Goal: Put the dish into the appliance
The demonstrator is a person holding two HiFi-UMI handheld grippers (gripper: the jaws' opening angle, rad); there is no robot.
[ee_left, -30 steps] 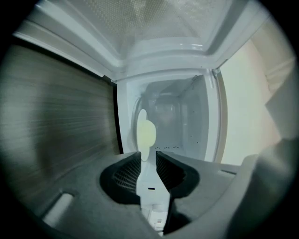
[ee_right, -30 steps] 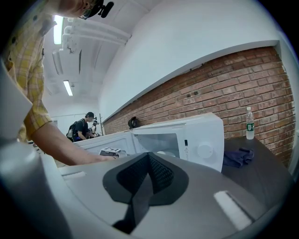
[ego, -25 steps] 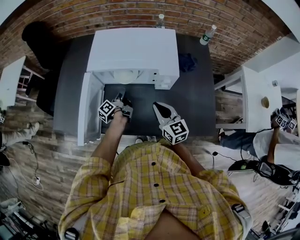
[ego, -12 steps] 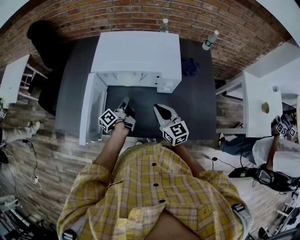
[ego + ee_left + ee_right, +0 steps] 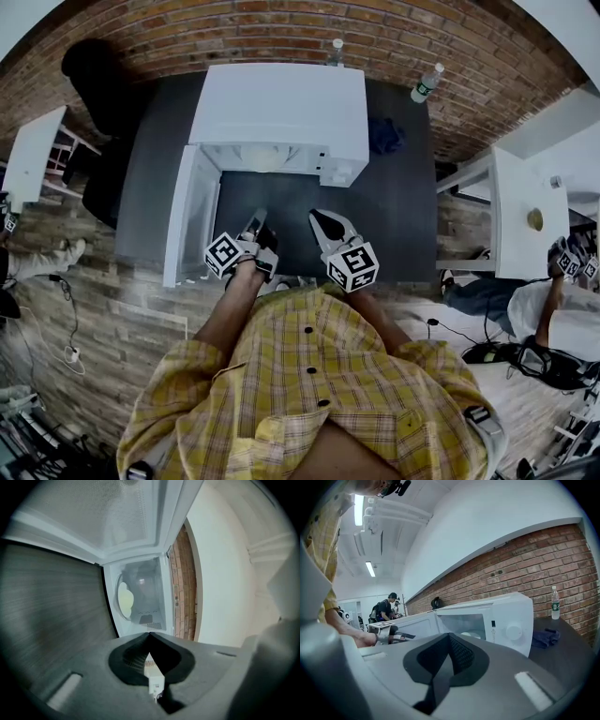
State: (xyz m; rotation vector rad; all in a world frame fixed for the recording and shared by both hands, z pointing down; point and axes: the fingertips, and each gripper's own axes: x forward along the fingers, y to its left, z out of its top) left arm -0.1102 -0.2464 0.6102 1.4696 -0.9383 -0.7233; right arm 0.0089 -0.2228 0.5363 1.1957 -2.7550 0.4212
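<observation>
A red brick wall (image 5: pixel 281 23) runs behind a dark grey tabletop (image 5: pixel 398 211). In the right gripper view the brick reaches only part of the way up, with a plain white wall (image 5: pixel 487 522) above it. Lit fluorescent tubes (image 5: pixel 358 508) and white ducting (image 5: pixel 396 510) hang from the white ceiling. The floor (image 5: pixel 117 323) is laid in grey-brown wood-look planks. A white table (image 5: pixel 514 234) stands to the right of the dark top, and another white table (image 5: pixel 30 155) stands to its left, near a black chair-like shape (image 5: pixel 94 70).
</observation>
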